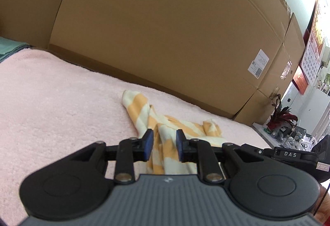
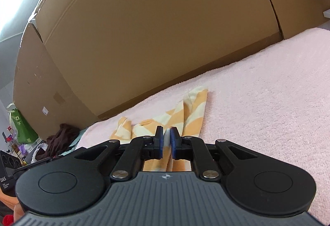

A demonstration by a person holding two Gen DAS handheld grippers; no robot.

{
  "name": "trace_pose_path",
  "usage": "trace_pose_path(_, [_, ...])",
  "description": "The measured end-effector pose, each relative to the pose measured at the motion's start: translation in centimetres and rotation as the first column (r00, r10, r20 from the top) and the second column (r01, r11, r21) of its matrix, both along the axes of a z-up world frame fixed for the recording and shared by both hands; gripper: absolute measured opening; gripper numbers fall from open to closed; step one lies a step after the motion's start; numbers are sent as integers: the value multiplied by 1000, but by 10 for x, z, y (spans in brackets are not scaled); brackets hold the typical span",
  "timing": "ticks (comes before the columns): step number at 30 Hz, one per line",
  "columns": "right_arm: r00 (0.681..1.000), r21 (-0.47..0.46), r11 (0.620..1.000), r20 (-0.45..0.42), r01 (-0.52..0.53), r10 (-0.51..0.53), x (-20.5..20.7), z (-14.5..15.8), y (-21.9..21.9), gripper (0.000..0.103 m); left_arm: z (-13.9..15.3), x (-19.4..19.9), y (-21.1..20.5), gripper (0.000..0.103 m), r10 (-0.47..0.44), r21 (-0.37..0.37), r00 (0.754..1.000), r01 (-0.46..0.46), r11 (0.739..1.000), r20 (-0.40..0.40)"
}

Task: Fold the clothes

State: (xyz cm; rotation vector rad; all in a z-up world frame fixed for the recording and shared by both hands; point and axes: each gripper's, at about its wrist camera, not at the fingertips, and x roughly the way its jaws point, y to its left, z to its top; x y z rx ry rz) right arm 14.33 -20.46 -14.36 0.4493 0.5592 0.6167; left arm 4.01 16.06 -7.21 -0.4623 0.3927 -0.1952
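An orange-and-cream striped garment (image 1: 142,106) lies crumpled on a pink fluffy blanket (image 1: 51,102). In the left wrist view a bunched fold of it runs between the blue pads of my left gripper (image 1: 164,144), which is shut on it. In the right wrist view the same garment (image 2: 195,106) stretches away from my right gripper (image 2: 167,140). Those jaws stand almost together, pinching a thin pale edge of the fabric. A striped sleeve points toward the cardboard in both views. The part of the cloth under each gripper body is hidden.
Large cardboard boxes (image 1: 165,30) wall off the far edge of the blanket (image 2: 268,92). A dark clothes pile (image 2: 61,137) and a green bag (image 2: 22,125) sit past the left end. A teal cloth (image 1: 10,46) lies at the far left, and a plant (image 1: 282,114) and a wall calendar (image 1: 313,48) at the right.
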Motion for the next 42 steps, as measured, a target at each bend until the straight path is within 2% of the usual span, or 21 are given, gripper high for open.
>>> trace_pose_path(2, [998, 6, 1000, -56, 5, -5, 7, -6, -1, 12, -3, 1, 4, 20, 7, -29, 1000, -8, 1000, -26])
trace_pose_path(4, [997, 42, 999, -83, 5, -2, 10, -10, -5, 13, -6, 0, 6, 28, 10, -53, 999, -12, 999, -35])
trace_pose_path(6, [997, 77, 997, -83, 16, -10, 7, -11, -11, 18, -7, -3, 7, 33, -8, -71, 1000, 6, 997, -28])
trace_pose_path(7, [997, 94, 995, -82, 23, -15, 6, -11, -15, 25, -6, -7, 6, 34, -22, -75, 1000, 20, 997, -18])
trace_pose_path(8, [996, 120, 992, -81, 41, -32, 4, -12, -20, 28, -5, -11, 4, 40, -36, -80, 999, 35, 996, -6])
trace_pose_path(11, [992, 214, 971, -92, 106, -88, -3, -17, -36, 28, -4, -23, -1, 54, -92, -102, 996, 94, 990, 22])
trace_pose_path(13, [993, 237, 966, -86, 99, -81, -5, -17, -39, 28, -5, -29, -6, 55, -119, -101, 992, 122, 987, 30])
trace_pose_path(16, [995, 250, 965, -81, 80, -62, -7, -16, -40, 28, -9, -31, -13, 43, -123, -78, 992, 124, 989, 8])
trace_pose_path(18, [995, 236, 969, -92, 67, -46, -6, -15, -37, 28, -13, -31, -9, 27, -112, -134, 994, 111, 985, -1])
trace_pose_path(19, [994, 229, 972, -98, 60, -39, -5, -14, -36, 29, -15, -33, -6, 15, -108, -168, 994, 106, 980, -2])
trace_pose_path(20, [994, 222, 974, -103, 53, -31, -4, -14, -34, 29, -16, -35, -3, 10, -103, -196, 995, 101, 975, 2])
trace_pose_path(22, [993, 240, 968, -106, 69, -45, -6, -15, -38, 30, -17, -41, 0, 7, -99, -219, 995, 99, 971, 12])
trace_pose_path(25, [992, 270, 958, -103, 94, -69, -9, -17, -45, 33, -18, -54, -3, 6, -95, -202, 995, 99, 974, 27])
trace_pose_path(28, [993, 287, 953, -84, 99, -78, -13, -16, -48, 35, -26, -62, -3, 7, -81, -190, 997, 79, 979, -4])
trace_pose_path(31, [995, 298, 950, -74, 91, -72, -13, -15, -49, 36, -27, -59, -2, 12, -68, -197, 998, 63, 978, -20])
trace_pose_path(34, [995, 301, 949, -71, 90, -72, -13, -15, -49, 36, -14, -59, -1, 19, -39, -132, 999, 39, 990, 4])
trace_pose_path(35, [995, 304, 948, -68, 91, -74, -14, -15, -50, 37, -8, -60, 0, 23, -22, -96, 1000, 24, 995, 21])
trace_pose_path(37, [995, 313, 945, -60, 96, -81, -15, -15, -51, 37, 5, -61, 2, 23, 11, -44, 998, -8, 999, 61])
trace_pose_path(40, [995, 330, 939, -37, 95, -88, -17, -15, -52, 37, 29, -56, -2, 26, -19, -20, 987, 23, 1000, 159])
trace_pose_path(41, [996, 334, 938, -27, 92, -88, -17, -15, -51, 36, 35, -51, -8, 37, -46, -4, 982, 48, 999, 182])
trace_pose_path(42, [997, 335, 939, -16, 81, -81, -17, -15, -51, 34, 38, -44, -14, 54, -74, 13, 978, 73, 997, 197])
